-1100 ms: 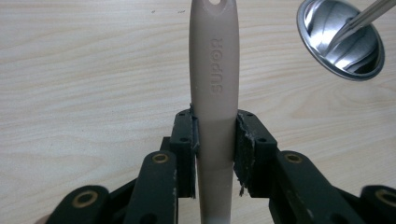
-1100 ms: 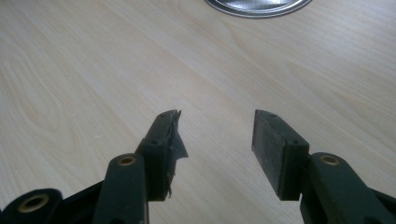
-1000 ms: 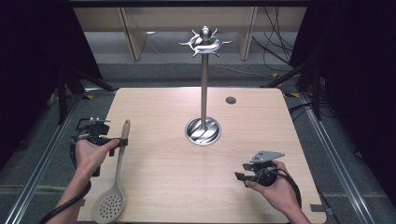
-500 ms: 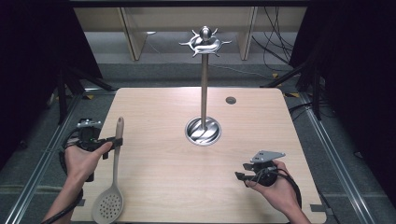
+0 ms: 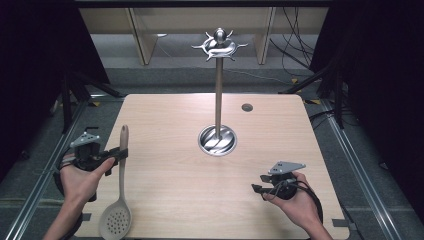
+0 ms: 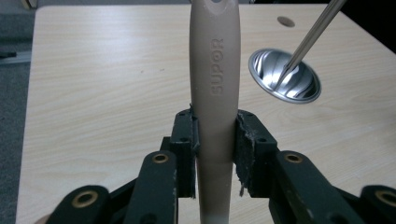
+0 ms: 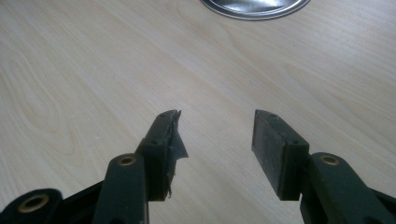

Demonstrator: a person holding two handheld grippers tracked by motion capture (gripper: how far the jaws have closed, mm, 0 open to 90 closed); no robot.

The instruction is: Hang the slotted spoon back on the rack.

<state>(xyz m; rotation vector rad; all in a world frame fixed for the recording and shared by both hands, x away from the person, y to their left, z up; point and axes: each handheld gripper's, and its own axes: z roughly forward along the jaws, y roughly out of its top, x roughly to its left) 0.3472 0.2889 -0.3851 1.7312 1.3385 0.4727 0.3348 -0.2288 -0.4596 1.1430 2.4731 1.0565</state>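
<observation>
A beige slotted spoon [image 5: 119,190] hangs at the table's left side, its perforated bowl toward the front edge. My left gripper [image 5: 119,154] is shut on its handle [image 6: 215,93], which stands between both pads in the left gripper view. A metal utensil stand [image 5: 218,85] with a round base [image 5: 217,140] and a hooked crown rises at the table's middle. Near the front right, my right gripper [image 5: 256,188] rests low over the wood, its jaws [image 7: 215,135] open with nothing between them.
A wooden table [image 5: 170,115] carries a small dark round hole [image 5: 247,107] at the back right. Black frame rails and cables run along both sides on the floor. Shelving legs stand behind the table.
My left gripper has carried the spoon leftward and toward the front edge, lifting it slightly. The right gripper has stayed where it was.
</observation>
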